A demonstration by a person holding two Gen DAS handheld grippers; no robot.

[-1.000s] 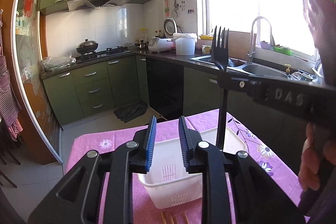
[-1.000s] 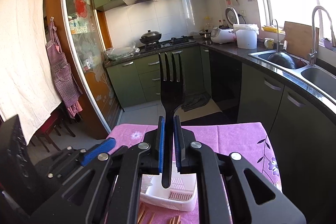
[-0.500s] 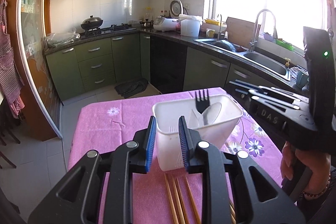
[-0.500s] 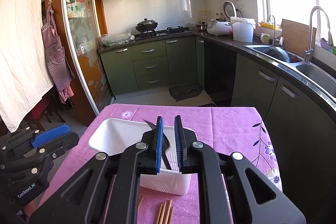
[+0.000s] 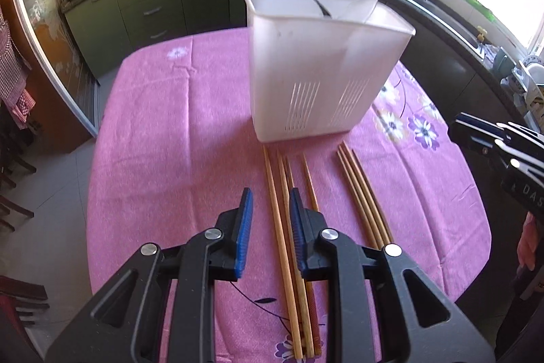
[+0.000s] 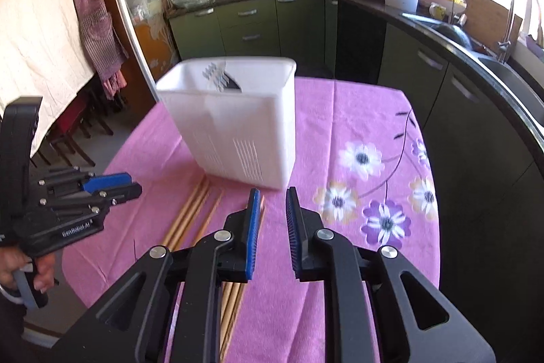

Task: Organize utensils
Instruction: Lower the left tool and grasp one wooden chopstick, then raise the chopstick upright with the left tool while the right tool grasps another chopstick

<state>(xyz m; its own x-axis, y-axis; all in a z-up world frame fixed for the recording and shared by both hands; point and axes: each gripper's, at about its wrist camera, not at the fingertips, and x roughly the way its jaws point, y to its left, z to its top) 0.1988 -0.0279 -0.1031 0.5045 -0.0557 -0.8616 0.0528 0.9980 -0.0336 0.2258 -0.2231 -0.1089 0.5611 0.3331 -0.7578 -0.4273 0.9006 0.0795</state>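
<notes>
Chopsticks (image 5: 282, 220) lie between the left gripper's (image 5: 270, 210) parted jaws.

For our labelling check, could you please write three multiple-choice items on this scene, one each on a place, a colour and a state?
1. Where do the chopsticks lie?
A. on the tablecloth, in front of the white caddy
B. inside the caddy
C. on the floor

2. What colour is the tablecloth?
A. green
B. pink
C. white

3. How is the left gripper?
A. shut on a fork
B. shut on chopsticks
C. open, holding nothing

A: they lie flat before the white caddy.
B: pink cloth with flowers.
C: its jaws stand apart over the chopsticks.
</notes>
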